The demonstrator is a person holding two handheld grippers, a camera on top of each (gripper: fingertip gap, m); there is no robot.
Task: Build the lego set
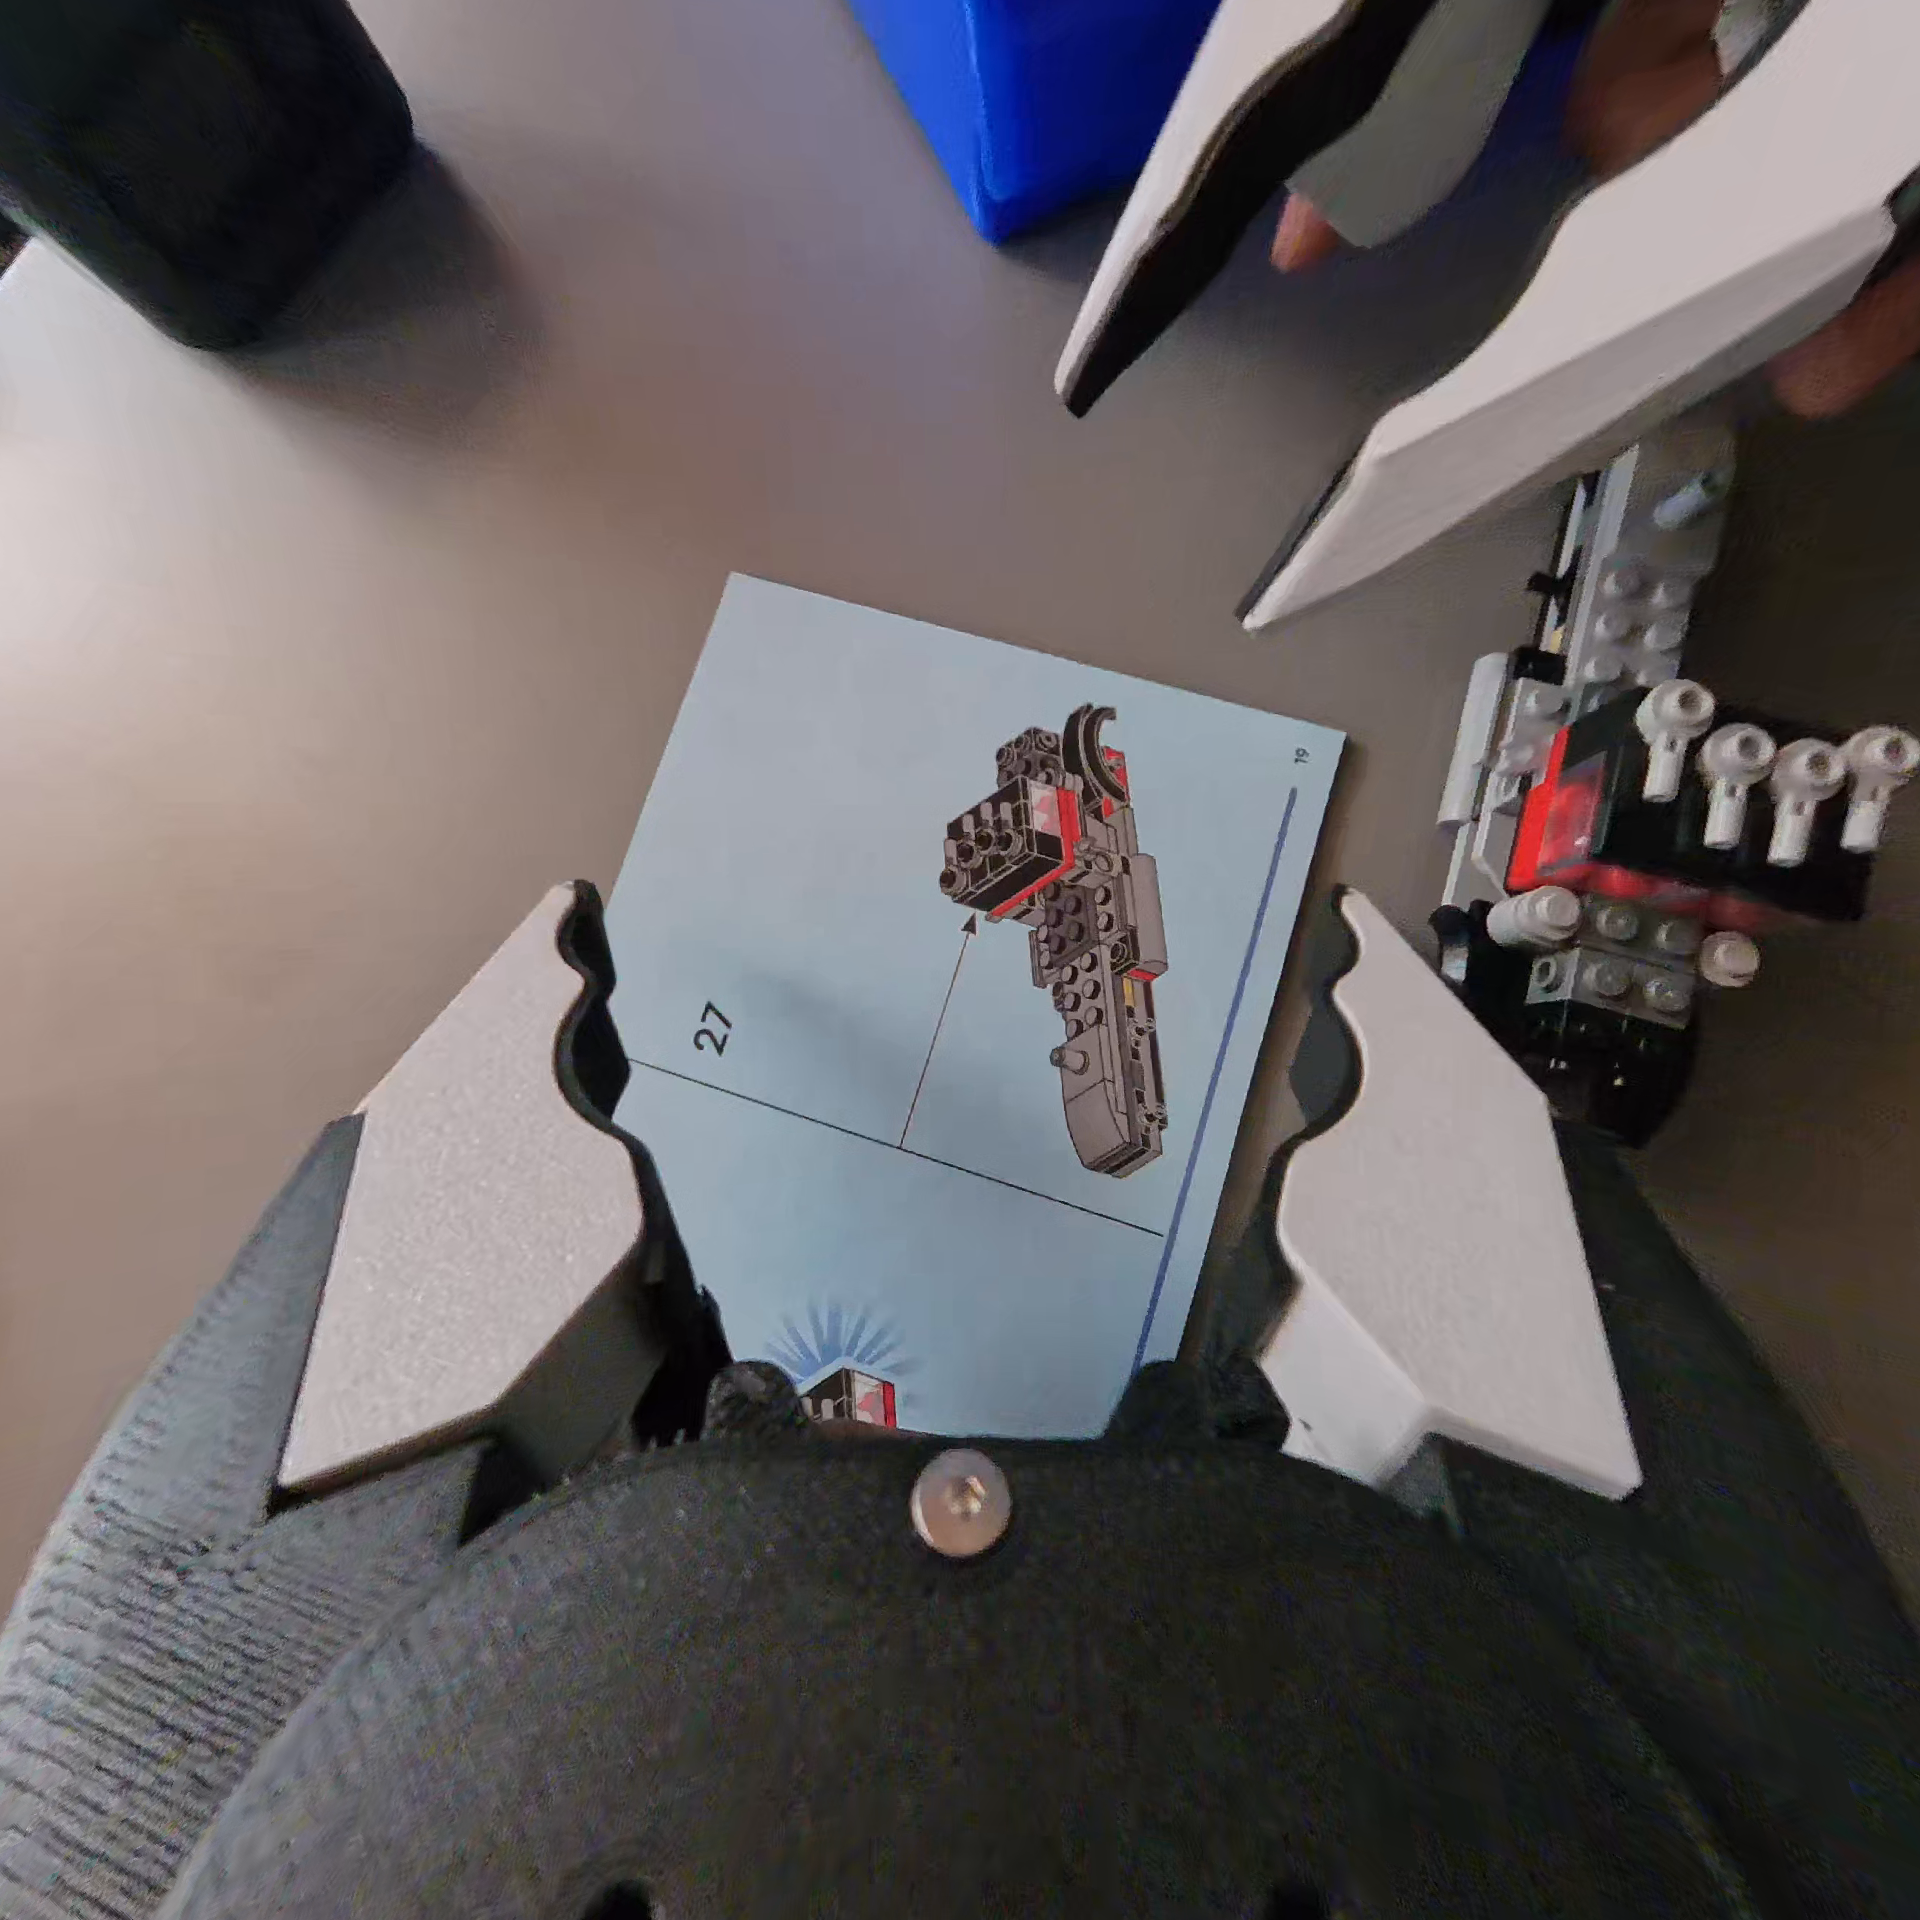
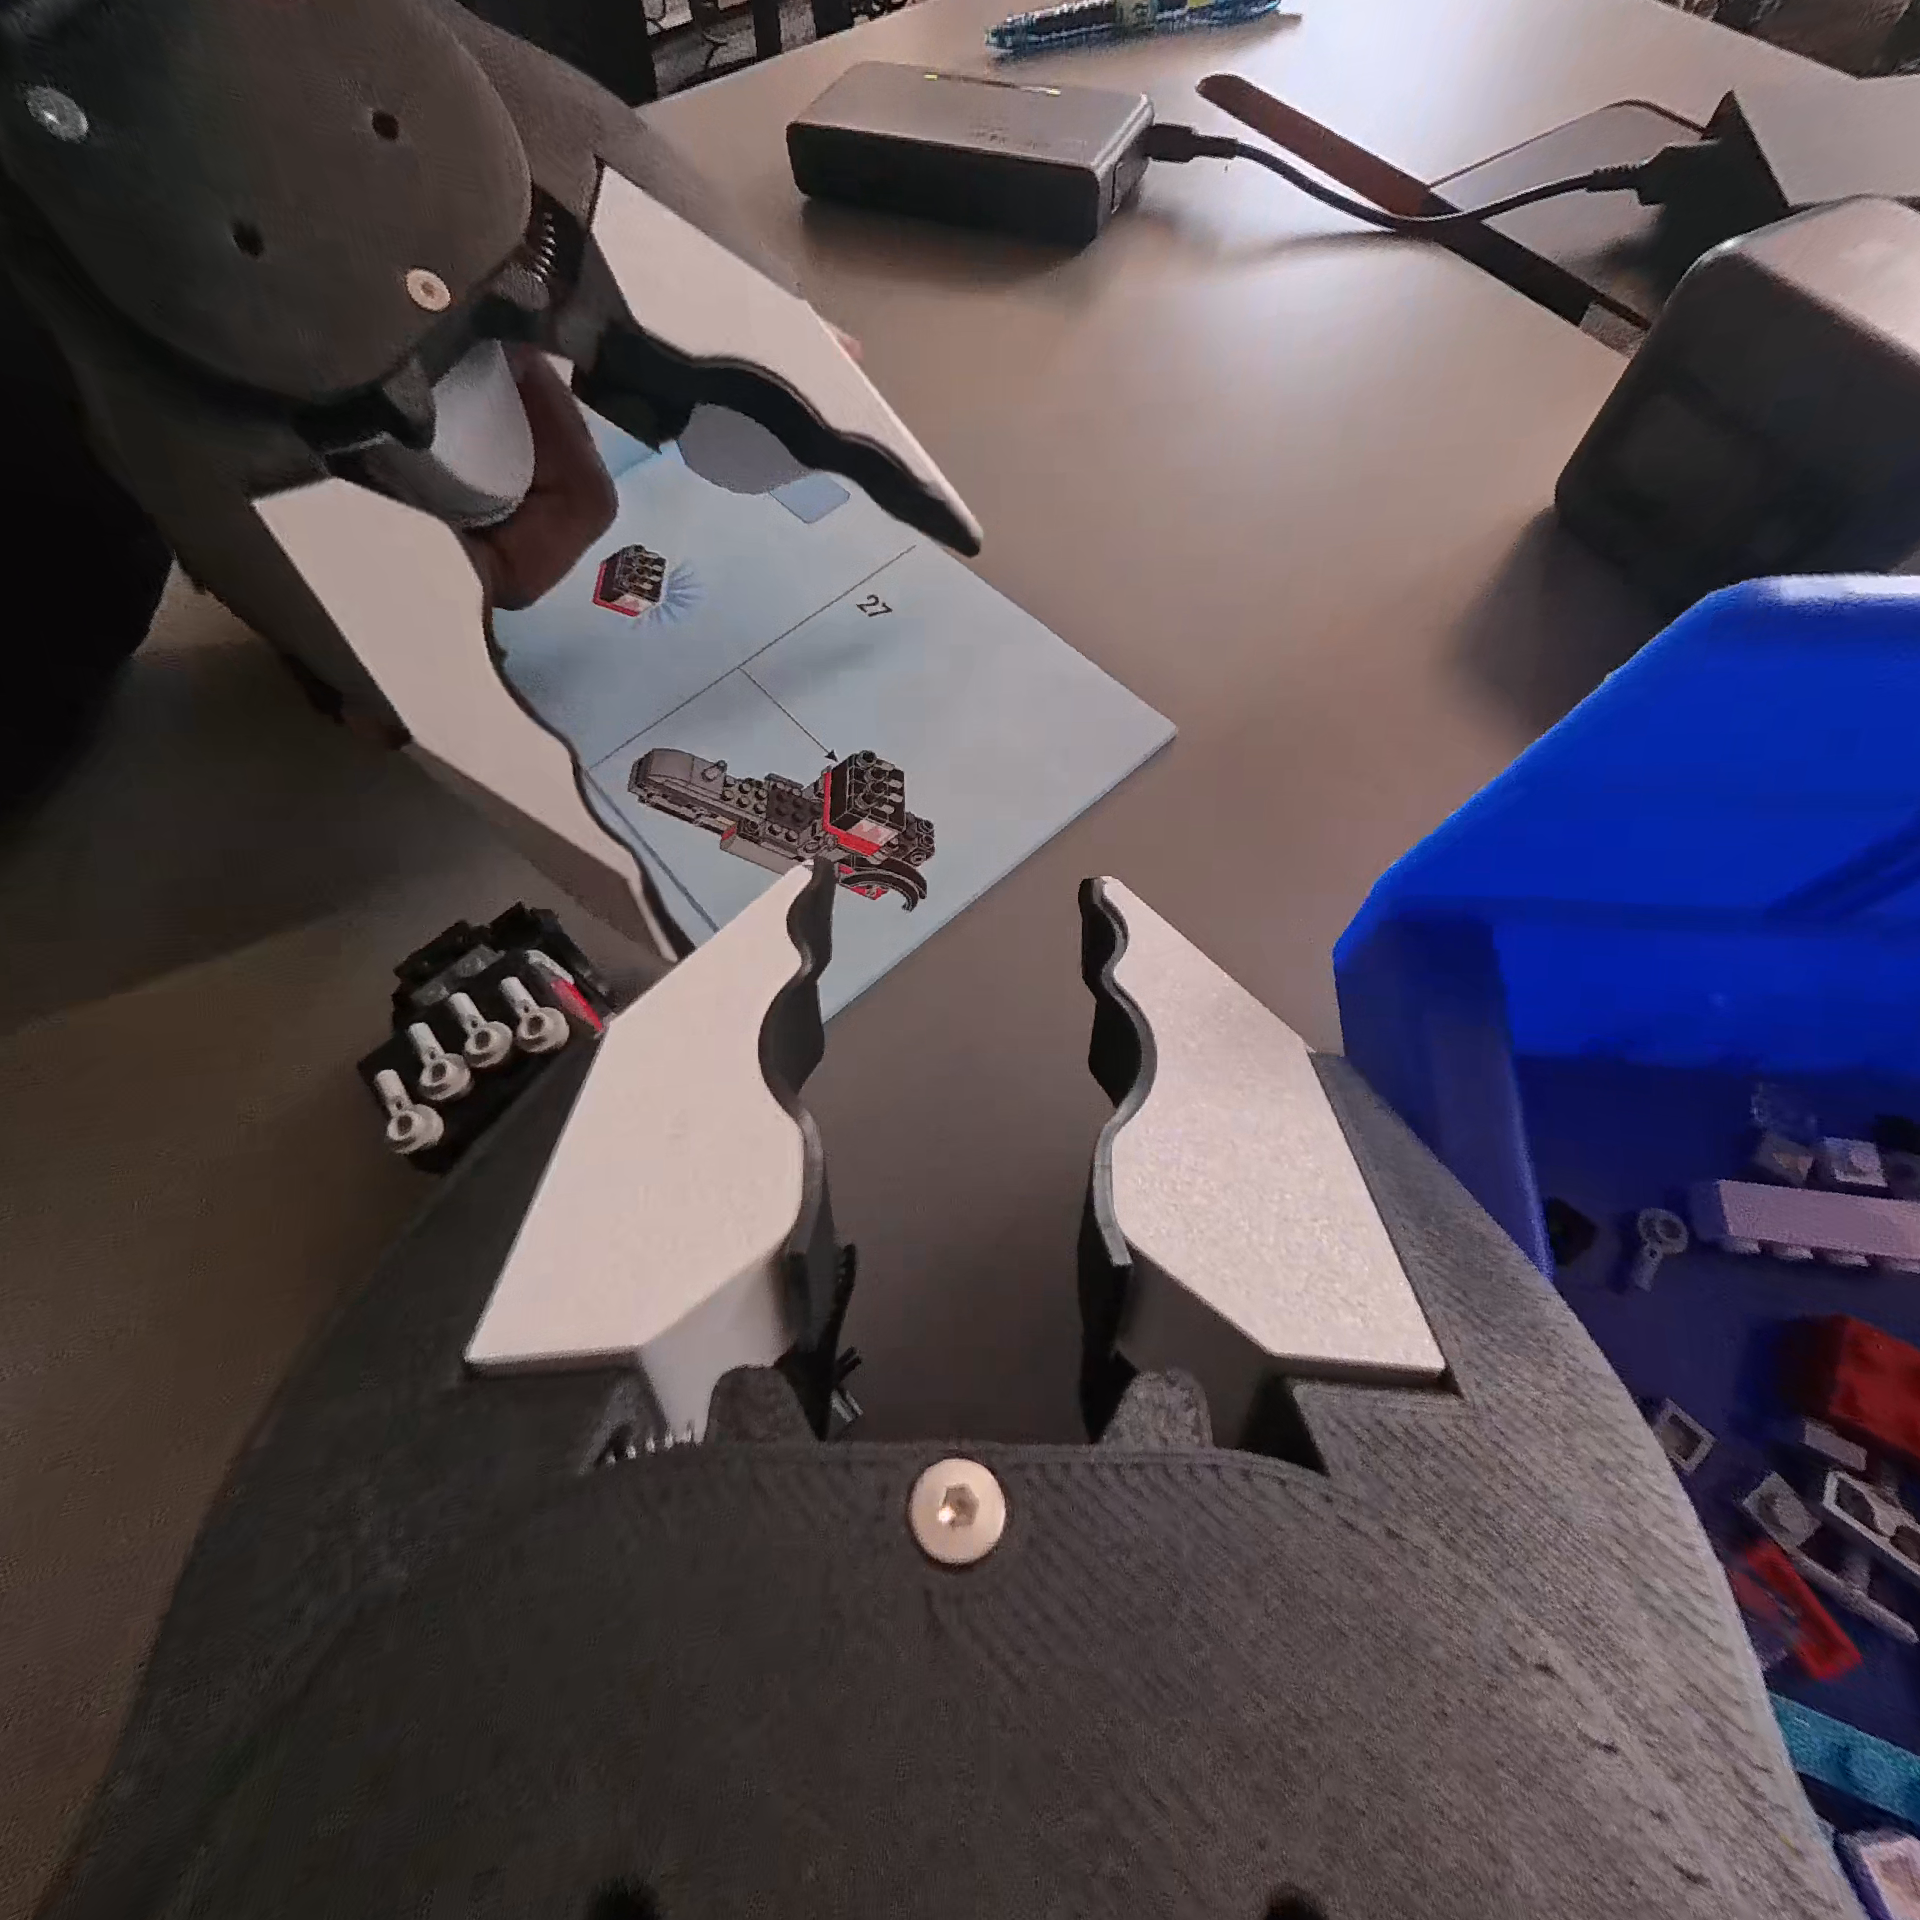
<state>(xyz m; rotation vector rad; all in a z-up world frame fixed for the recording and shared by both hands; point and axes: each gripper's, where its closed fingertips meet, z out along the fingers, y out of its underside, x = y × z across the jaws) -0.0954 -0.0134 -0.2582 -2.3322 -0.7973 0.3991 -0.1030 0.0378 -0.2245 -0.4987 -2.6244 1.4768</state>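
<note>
On a grey surface [image 1: 312,727], my left claw [image 1: 961,914] and right claw [image 2: 951,904] both hang spread and empty over the open instruction booklet [image 1: 883,1039]. The half-built lego model [image 1: 1621,831] lies beside the page, and loose bricks remaining in the blue bin [image 2: 1662,831] suggest much assembly is left.

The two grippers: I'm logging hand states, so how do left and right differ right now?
The left gripper hovers over the light-blue instruction sheet; the right gripper hangs over bare table beside the blue bin. The left's jaws gape wider than the right's. Both are open, empty, white-fingered with black wavy pads.
</note>
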